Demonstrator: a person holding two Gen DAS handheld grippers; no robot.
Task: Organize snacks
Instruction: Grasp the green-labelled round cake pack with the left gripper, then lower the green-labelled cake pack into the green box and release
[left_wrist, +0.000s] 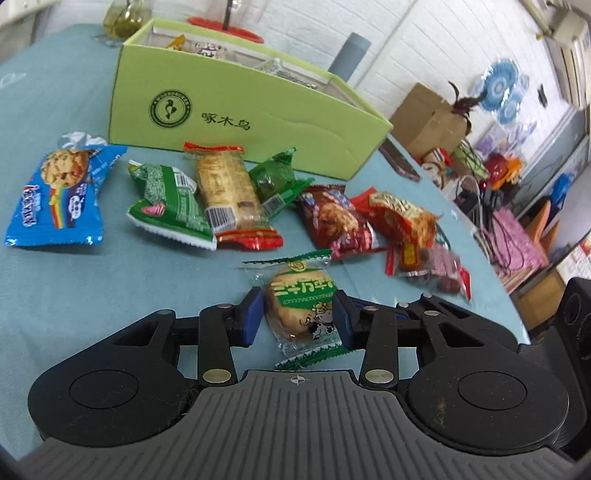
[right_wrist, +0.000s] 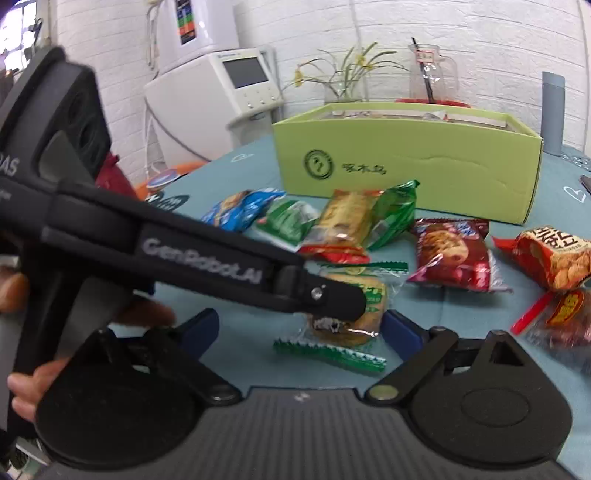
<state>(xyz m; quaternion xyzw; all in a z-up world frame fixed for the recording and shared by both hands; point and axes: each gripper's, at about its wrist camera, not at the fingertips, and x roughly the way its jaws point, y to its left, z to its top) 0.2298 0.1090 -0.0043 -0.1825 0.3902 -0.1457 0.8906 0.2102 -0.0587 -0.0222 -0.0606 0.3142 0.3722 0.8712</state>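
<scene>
1. Left gripper: jaws narrow, blue pads pressing both sides of the biscuit pack, which lies on the tabletop.
2. Right gripper: jaws wide, nothing held; the same biscuit pack lies between its pads, untouched by them.
3. Remaining snacks lie in a loose row just in front of the green box: blue pack, green pack, red-ended bar, dark red pack.
4. Some snacks already in the box.

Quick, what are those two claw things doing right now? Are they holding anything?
Left gripper: closed on the green-wrapped biscuit.
Right gripper: open, holding nothing; the same biscuit lies between its fingers.
</scene>
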